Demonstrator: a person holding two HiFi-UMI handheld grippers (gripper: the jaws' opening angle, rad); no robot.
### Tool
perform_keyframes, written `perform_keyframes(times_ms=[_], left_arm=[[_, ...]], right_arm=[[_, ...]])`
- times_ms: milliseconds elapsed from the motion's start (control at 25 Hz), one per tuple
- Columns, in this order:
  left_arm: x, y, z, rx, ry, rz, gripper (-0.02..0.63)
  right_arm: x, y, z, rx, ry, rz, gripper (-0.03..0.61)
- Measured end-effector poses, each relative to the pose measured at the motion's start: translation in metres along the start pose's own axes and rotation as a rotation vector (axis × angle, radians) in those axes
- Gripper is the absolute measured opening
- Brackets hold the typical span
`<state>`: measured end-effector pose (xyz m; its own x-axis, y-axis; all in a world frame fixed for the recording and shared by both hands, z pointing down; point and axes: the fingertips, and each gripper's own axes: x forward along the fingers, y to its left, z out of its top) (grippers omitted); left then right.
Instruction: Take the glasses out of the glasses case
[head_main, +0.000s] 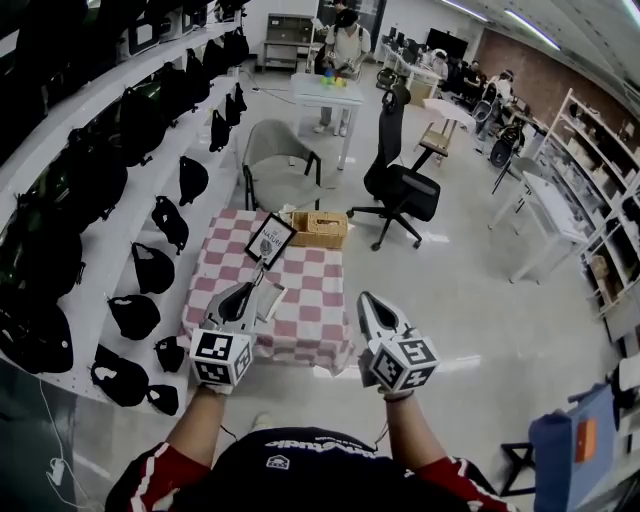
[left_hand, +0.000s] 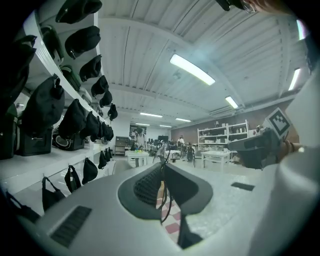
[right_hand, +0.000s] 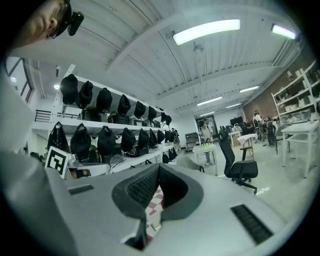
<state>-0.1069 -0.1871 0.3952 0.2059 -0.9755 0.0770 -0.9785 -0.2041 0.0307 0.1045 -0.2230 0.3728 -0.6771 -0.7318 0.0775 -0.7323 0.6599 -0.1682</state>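
Your left gripper (head_main: 247, 296) is clamped on the glasses (left_hand: 162, 151), whose thin dark frame hangs down between its jaws above the near part of the checkered surface (head_main: 312, 300). Your right gripper (head_main: 366, 299), just beside it, has its jaws pressed together on nothing. Farther back stand a framed picture (head_main: 270, 240) and a wicker basket (head_main: 321, 228).

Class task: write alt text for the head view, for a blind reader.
A person holds a left gripper and a right gripper out toward a table draped in pink-and-white checks, with a wicker basket and a framed sign at its far end. White shelves of black bags line the left.
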Motion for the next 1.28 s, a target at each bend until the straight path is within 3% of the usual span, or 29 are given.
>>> perform_keyframes(times_ms=[600, 1280], left_arm=[[-0.024, -0.001, 0.043, 0.022, -0.087, 0.053, 0.031], [-0.028, 0.006, 0.048, 0.015, -0.109, 0.056, 0.031]], right_arm=[[-0.019, -0.011, 0.013, -0.036, -0.025, -0.047, 0.004], [-0.011, -0.003, 0.009, -0.058, -0.009, -0.038, 0.003]])
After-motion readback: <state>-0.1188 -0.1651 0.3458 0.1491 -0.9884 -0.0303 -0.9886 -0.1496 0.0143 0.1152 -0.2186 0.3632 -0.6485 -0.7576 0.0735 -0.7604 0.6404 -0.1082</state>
